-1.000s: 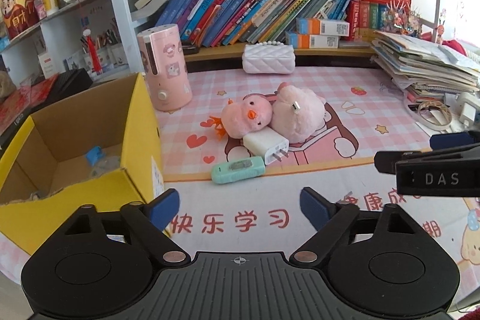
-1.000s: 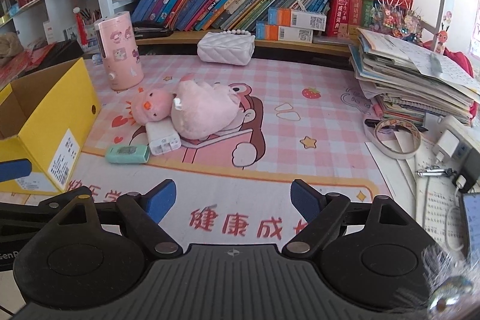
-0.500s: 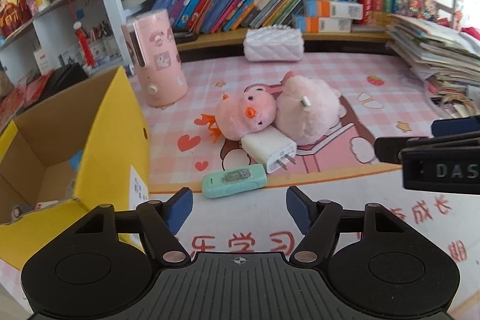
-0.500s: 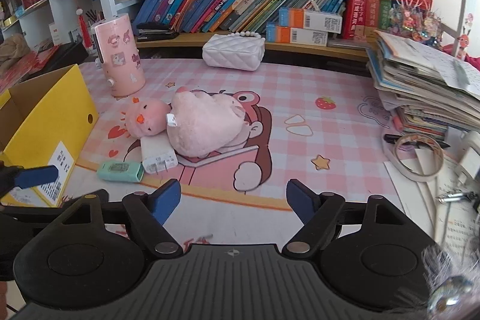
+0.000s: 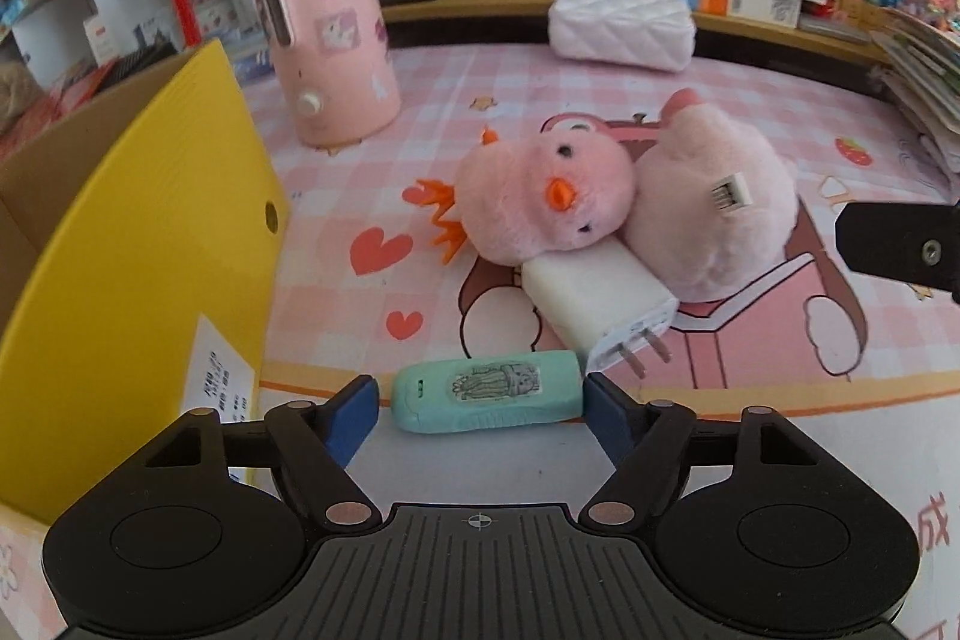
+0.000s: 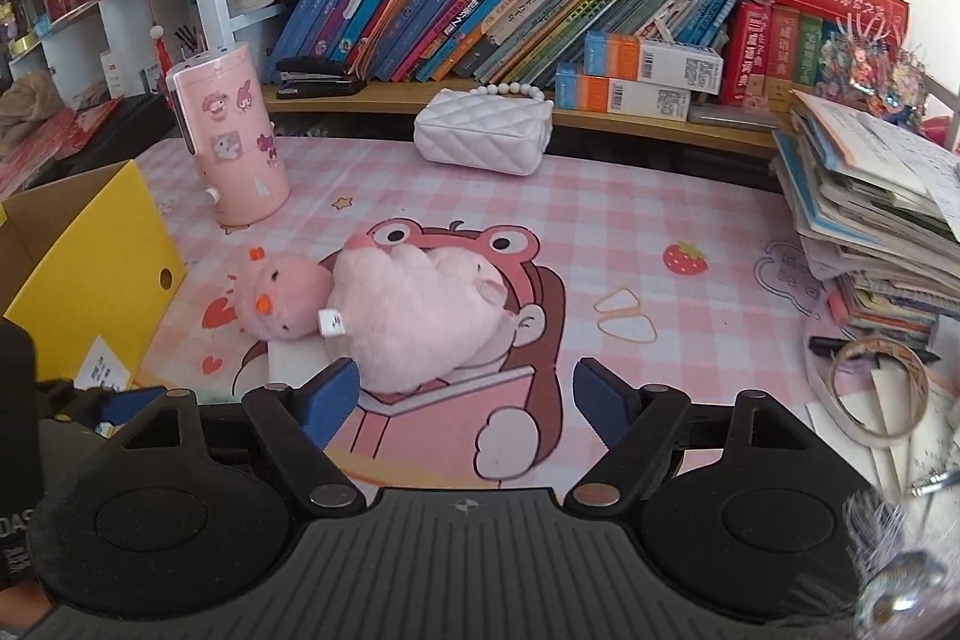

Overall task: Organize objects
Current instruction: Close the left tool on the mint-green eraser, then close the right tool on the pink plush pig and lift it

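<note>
A mint-green device (image 5: 487, 391) with a cartoon sticker lies on the mat, lengthwise between the blue fingertips of my left gripper (image 5: 480, 415). Those jaws are opening; the right pad is at the device's end and a small gap shows at the left pad. Just beyond it lies a white charger (image 5: 600, 304), tucked under a pink chick plush (image 5: 540, 202) that leans on a second pink plush (image 5: 714, 214). My right gripper (image 6: 465, 400) hovers in front of the bigger plush (image 6: 420, 316), its jaws opening with nothing between them. An open yellow box (image 5: 150, 250) stands to the left.
A pink cylinder (image 5: 330, 28) and a white quilted purse (image 5: 621, 22) stand at the back of the mat under a bookshelf (image 6: 540, 16). A pile of papers (image 6: 870, 208) and a tape ring (image 6: 879, 394) fill the right side.
My left gripper has come forward and down, so the mint device now lies between its fingers. The right gripper has moved forward toward the plush toys.
</note>
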`<control>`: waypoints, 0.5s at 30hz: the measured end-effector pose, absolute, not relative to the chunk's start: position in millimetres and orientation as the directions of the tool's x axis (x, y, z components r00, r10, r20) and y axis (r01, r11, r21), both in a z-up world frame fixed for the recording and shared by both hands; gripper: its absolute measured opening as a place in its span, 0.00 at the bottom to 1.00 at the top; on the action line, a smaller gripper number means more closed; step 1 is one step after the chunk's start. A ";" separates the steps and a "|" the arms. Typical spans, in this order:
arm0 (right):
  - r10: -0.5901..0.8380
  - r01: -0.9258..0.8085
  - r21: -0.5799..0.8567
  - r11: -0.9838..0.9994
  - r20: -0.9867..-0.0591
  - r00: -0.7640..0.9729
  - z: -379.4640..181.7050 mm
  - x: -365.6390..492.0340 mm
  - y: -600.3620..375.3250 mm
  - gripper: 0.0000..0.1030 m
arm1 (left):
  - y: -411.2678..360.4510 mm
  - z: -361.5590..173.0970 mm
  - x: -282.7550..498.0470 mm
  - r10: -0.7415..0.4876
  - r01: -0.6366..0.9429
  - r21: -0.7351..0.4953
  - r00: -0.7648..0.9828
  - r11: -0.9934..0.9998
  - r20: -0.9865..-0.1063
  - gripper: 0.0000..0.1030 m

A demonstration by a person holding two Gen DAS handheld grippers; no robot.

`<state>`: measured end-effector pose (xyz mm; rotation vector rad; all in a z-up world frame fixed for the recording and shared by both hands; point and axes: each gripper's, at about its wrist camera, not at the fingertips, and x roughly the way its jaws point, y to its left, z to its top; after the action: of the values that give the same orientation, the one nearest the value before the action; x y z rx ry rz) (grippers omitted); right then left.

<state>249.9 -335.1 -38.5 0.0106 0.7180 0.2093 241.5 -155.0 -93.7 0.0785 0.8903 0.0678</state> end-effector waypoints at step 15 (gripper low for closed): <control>0.231 -0.307 0.004 0.952 -0.671 0.705 -59.8 301.2 -299.4 0.90 | -140.2 -70.6 204.9 0.029 0.018 0.054 0.654 0.998 -0.756 0.67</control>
<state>301.2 -299.4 -59.8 -0.1108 0.7296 0.2998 204.9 -140.2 -70.6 0.0578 0.8582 0.0063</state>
